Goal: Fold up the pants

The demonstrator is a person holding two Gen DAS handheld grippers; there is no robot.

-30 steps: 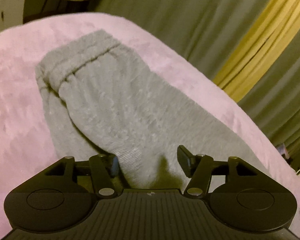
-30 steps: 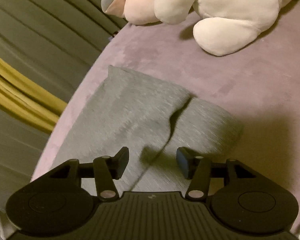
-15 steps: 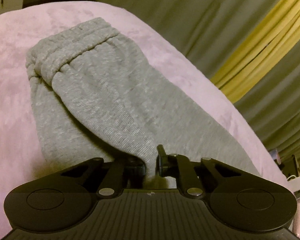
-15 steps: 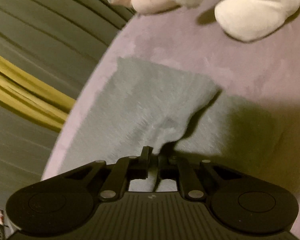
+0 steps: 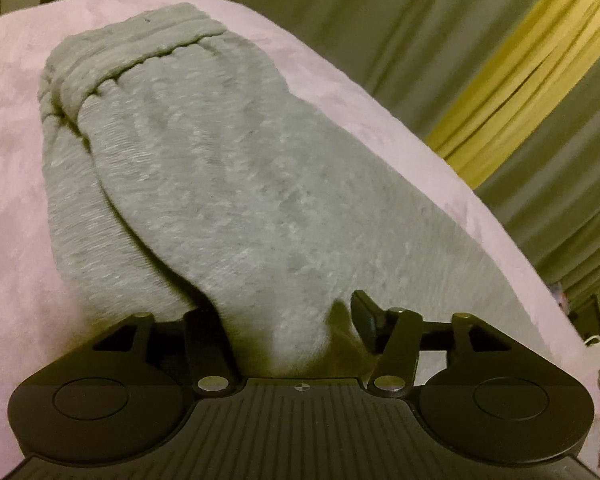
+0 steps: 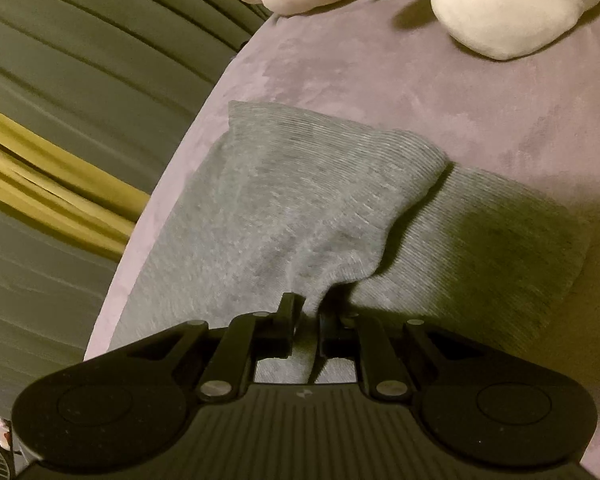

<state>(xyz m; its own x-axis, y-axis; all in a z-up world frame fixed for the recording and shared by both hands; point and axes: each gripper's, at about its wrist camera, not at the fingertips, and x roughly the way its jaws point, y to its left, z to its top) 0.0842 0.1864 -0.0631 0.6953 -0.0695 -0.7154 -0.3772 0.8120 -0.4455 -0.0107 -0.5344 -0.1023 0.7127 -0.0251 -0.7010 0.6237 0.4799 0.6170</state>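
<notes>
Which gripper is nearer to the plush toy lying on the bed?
Right. The right gripper, shut on the grey sweatpants, faces the plush toy across the purple blanket. The left gripper shows only the waistband end.

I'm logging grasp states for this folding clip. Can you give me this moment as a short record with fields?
garment: grey pants, partly folded on a pink blanket
left gripper: open, cloth between its fingers
right gripper: shut on a pants edge, lifting it
waistband: far end in left view
nearby: plush toy
background: green curtain
</notes>
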